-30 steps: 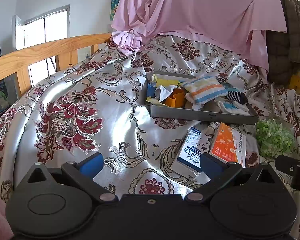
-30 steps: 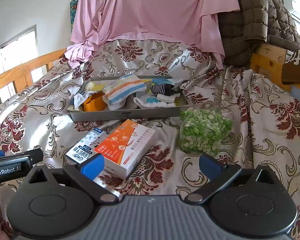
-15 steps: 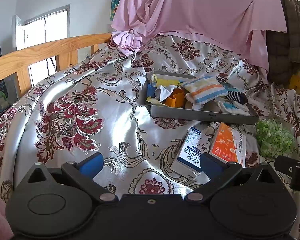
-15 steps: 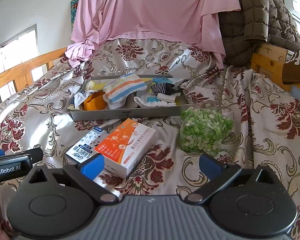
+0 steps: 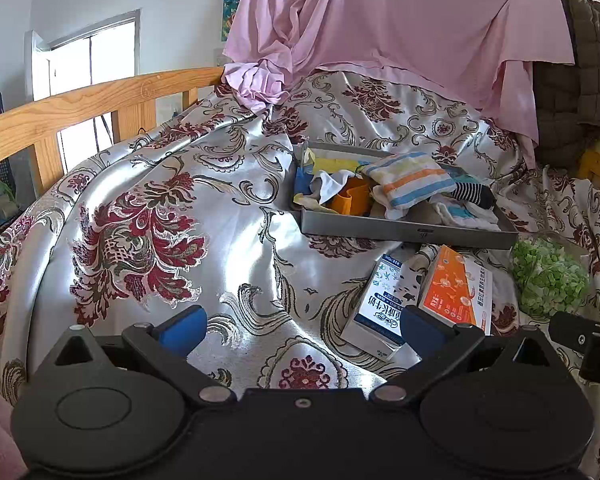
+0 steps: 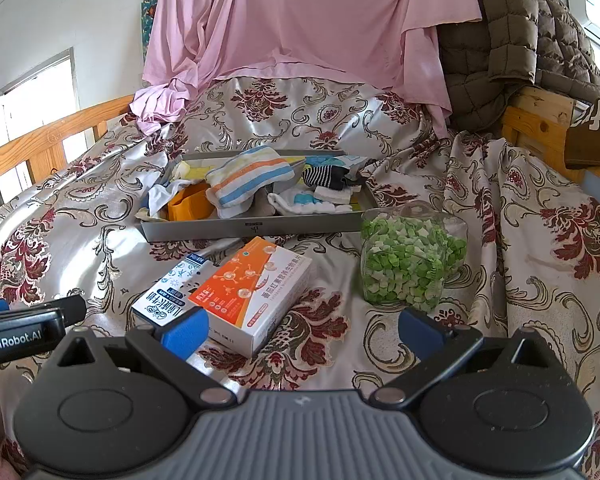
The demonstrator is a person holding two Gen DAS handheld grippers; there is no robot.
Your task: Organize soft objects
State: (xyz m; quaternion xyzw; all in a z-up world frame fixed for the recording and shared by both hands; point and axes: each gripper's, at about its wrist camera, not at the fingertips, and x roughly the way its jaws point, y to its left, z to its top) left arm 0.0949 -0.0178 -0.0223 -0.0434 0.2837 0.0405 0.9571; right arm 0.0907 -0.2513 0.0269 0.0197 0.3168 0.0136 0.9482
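Nothing has shifted. Striped cloth lies heaped in the grey tray: light, limp; pinch a raised fold. Left claw and right claw stand apart, empty.

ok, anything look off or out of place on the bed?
Yes. The striped towel lies draped across the gray tray's divider, socks jumbled around it. Two cartons and a jar of green bits sit outside the tray.
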